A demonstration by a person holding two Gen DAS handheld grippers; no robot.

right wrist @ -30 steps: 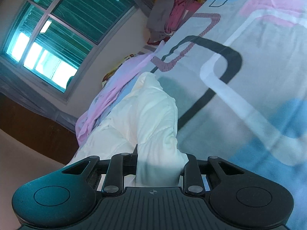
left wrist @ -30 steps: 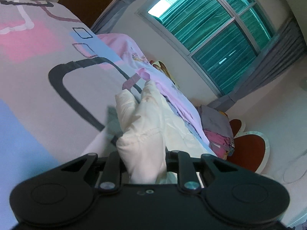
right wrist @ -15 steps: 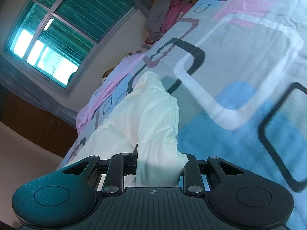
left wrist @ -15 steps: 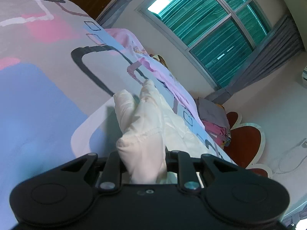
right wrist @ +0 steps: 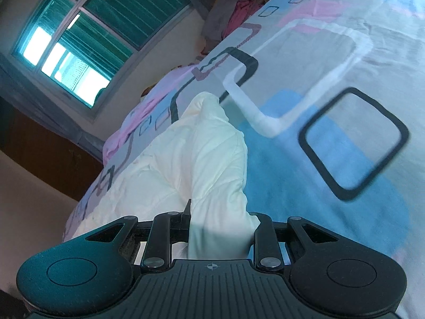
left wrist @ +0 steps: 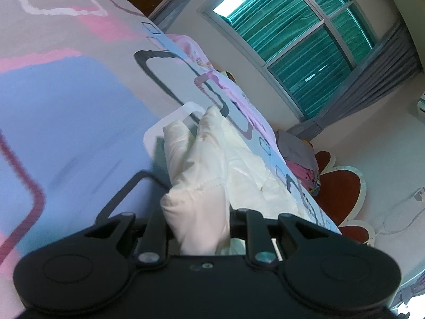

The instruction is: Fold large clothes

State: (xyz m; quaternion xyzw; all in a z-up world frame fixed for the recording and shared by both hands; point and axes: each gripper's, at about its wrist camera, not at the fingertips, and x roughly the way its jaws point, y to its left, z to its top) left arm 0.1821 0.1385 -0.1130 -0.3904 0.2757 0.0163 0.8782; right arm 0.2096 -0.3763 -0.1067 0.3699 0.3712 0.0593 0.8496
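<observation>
- Left gripper (left wrist: 200, 207) is clamped on a bunched fold of the cream garment (left wrist: 239, 164), jaws nearly closed, the same grip as a second ago.
- Right gripper (right wrist: 219, 220) pinches another bunch of the garment (right wrist: 212, 146), grip unchanged too.
- Garment stretches from each gripper back across the bed (left wrist: 66, 93), its far part lying on the sheet near the edge.
- Both views have shifted over the bed: in the left view the blue patch (left wrist: 66, 122) now fills the left side where grey and pink showed before, and the pink cloth (left wrist: 186, 45) by the wall sits farther off.
- In the right view a dark square outline (right wrist: 353, 143) and a blue area (right wrist: 332, 199) have come in beside the garment; earlier that spot showed the white band (right wrist: 305, 101).
- Window (right wrist: 79, 32) and clothes pile (right wrist: 233, 13) stay in view.
</observation>
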